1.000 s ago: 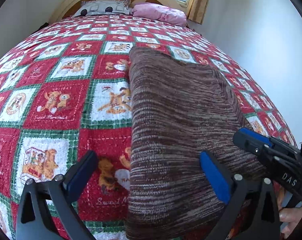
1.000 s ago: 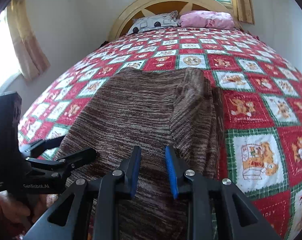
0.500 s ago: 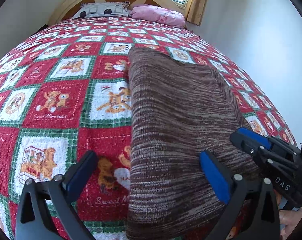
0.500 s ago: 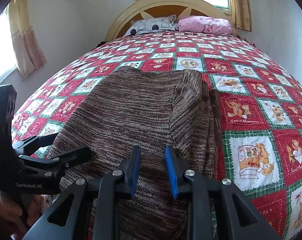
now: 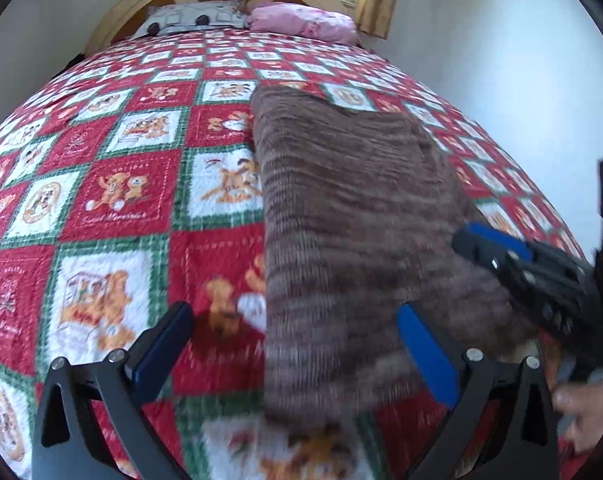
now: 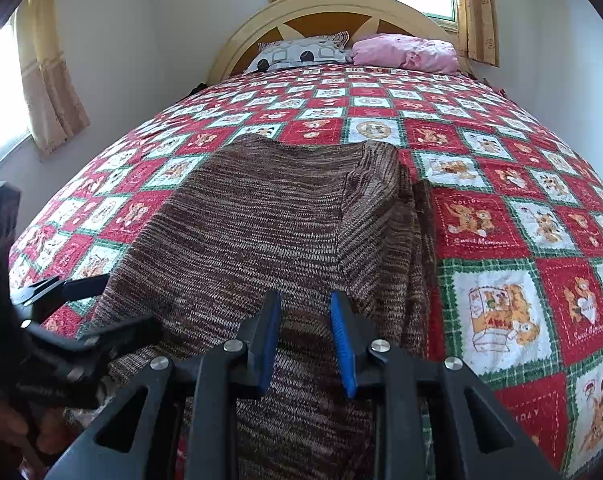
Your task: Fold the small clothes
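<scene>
- The brown knit sweater (image 6: 261, 232) lies folded lengthwise on the quilt (image 6: 501, 240).
- Left gripper (image 5: 297, 344): spread wide over the sweater's edge.
- Right gripper (image 6: 305, 340): narrow gap, sweater beneath.

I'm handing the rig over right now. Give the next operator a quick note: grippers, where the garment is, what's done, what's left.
Left gripper: wide open, empty, straddling the left edge of the brown knit garment at its near end.
Right gripper: partly open over the garment's near end, not clamped on anything.
Garment: flat on the patchwork quilt, right side already folded inward along its length.
Done: the right-side fold.
Left: probably grip the near end, fold it toward the headboard, then smooth.
</scene>
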Tool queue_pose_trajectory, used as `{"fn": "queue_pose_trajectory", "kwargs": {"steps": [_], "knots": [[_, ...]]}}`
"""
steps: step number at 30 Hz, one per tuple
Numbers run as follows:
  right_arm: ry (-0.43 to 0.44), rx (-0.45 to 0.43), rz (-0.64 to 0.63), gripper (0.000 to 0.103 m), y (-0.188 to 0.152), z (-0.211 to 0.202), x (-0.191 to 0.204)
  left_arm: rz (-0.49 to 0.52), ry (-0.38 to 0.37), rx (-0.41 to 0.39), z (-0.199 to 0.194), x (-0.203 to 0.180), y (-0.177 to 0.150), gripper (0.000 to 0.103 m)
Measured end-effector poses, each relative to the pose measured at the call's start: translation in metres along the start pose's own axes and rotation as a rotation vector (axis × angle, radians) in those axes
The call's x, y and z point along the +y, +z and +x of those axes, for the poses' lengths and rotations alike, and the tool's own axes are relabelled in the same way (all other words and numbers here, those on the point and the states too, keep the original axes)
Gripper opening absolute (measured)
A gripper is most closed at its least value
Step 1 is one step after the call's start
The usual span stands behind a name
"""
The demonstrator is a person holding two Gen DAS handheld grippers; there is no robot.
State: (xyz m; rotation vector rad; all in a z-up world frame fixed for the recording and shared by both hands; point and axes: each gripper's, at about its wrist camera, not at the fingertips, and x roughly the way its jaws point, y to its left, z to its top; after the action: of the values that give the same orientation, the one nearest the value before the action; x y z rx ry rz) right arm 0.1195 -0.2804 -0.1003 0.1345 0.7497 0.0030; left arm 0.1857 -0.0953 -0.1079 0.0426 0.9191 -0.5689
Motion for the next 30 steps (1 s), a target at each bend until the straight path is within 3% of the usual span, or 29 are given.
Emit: {"fn": "queue_pose_trajectory", "kwargs": {"steps": [3, 8, 9, 10, 12, 16, 21, 23, 27, 30], "knots": [[0.049, -0.013, 0.014, 0.043, -0.001, -0.007, -0.001, -0.011, -0.017, -0.027, -0.014, 0.012, 0.000, 0.103], [0.051, -0.041, 0.016, 0.045, 0.014, -0.019, -0.002, -0.126, -0.022, -0.113, -0.030, 0.044, 0.031, 0.103], [0.037, -0.056, 0.019, 0.049, 0.019, -0.022, -0.005, -0.142, -0.009, -0.117, -0.028, 0.050, 0.039, 0.103], [0.013, -0.067, 0.025, 0.060, 0.024, -0.023, -0.009, -0.149, 0.006, -0.111, -0.025, 0.053, 0.045, 0.103], [-0.046, -0.077, 0.042, 0.075, 0.034, -0.020, -0.021, -0.153, 0.031, -0.097, -0.014, 0.058, 0.057, 0.103], [-0.079, -0.021, 0.086, 0.075, 0.049, -0.004, -0.055, -0.155, 0.016, -0.060, 0.010, 0.060, 0.068, 0.103], [0.040, -0.040, 0.361, 0.075, 0.054, 0.008, -0.113, -0.238, -0.087, -0.026, 0.033, 0.068, 0.070, 0.103], [0.040, -0.016, 0.352, 0.075, 0.060, 0.022, -0.117, -0.297, -0.156, 0.002, 0.045, 0.067, 0.071, 0.103], [0.060, 0.086, 0.313, 0.075, 0.071, 0.062, -0.105, -0.278, -0.173, -0.013, 0.055, 0.045, 0.077, 0.103], [-0.026, 0.075, 0.213, 0.075, 0.073, 0.075, -0.081, -0.233, -0.141, -0.008, 0.061, 0.028, 0.081, 0.103]]}}
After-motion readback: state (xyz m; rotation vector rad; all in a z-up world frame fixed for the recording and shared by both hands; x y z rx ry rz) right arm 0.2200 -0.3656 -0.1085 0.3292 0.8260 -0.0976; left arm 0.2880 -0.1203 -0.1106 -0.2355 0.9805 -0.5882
